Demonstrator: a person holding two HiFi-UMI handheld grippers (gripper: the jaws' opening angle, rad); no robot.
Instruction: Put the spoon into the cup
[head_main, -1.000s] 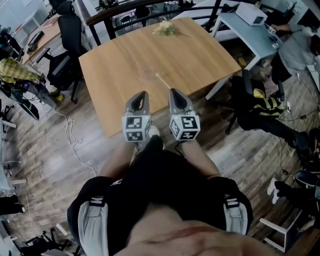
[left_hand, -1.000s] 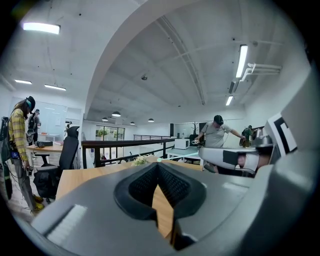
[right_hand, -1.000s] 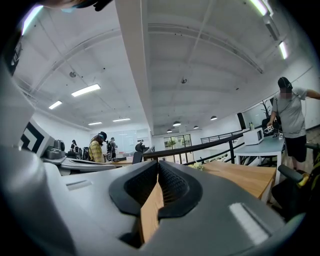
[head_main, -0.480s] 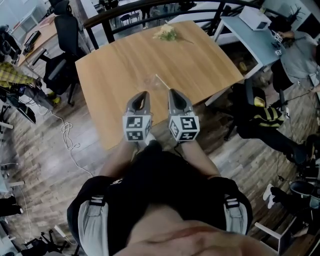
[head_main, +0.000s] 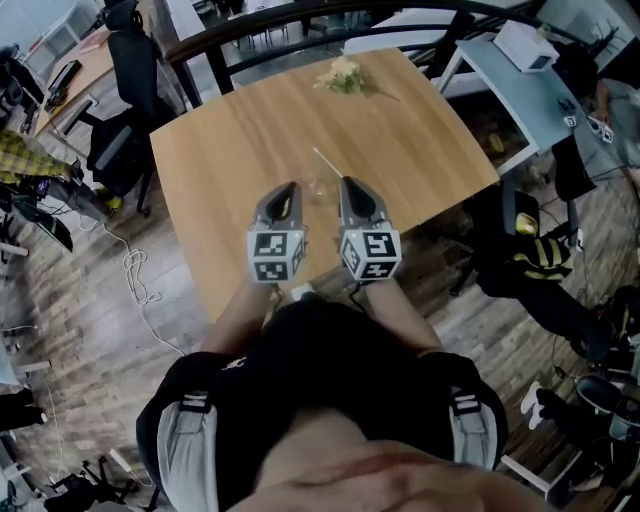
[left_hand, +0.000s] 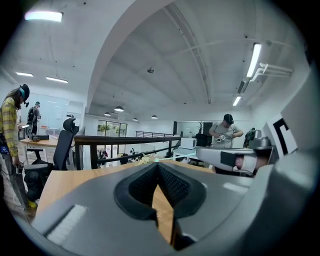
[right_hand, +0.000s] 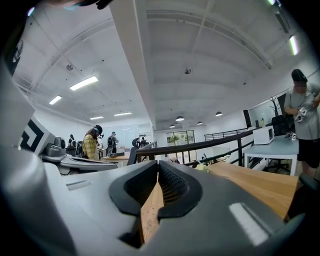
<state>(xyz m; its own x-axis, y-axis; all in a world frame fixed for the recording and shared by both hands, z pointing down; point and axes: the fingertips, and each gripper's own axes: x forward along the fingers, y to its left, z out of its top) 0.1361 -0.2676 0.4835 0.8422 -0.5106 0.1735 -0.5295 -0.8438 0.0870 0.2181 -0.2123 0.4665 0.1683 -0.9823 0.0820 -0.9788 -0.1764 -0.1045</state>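
Head view, left gripper (head_main: 285, 190) and right gripper (head_main: 350, 185) held side by side, pointed level over near edge of wooden table (head_main: 420, 130), both jaw pairs pressed together, empty, spoon (head_main: 326, 163) rested just beyond tips, near clear cup (head_main: 318, 188).

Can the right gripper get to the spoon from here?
Probably yes: the spoon sits just ahead of the right gripper, with only bare table between them. Its jaws are shut, so they'd need opening first.
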